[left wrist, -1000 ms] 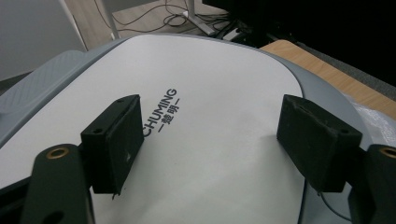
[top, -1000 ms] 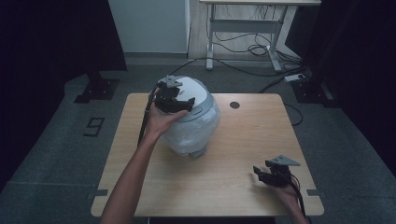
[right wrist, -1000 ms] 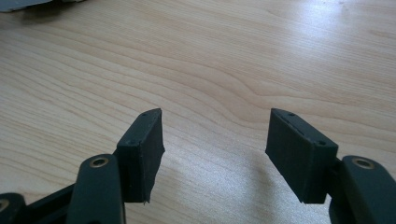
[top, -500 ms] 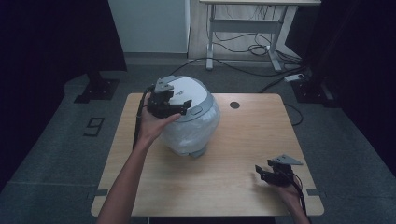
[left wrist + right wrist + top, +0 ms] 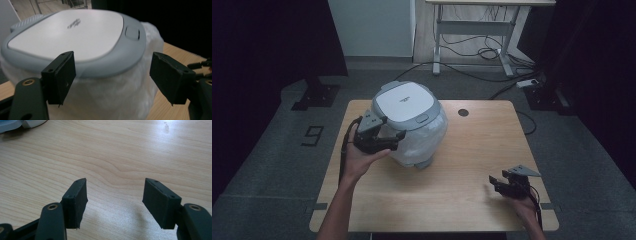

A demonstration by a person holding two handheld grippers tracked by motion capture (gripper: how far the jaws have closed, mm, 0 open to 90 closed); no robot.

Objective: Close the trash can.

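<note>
Left tool [image 5: 112, 80] gapes wide beside your rice cooker [image 5: 409, 122], likely lining up its lid; right tool [image 5: 116, 202], wide too, idles on tabletop [image 5: 472, 165].

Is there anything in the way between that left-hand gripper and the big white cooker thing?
Nothing visible. The left gripper is open beside the rice cooker, its fingers facing the lid rim and the plastic-wrapped body with only air between.
</note>
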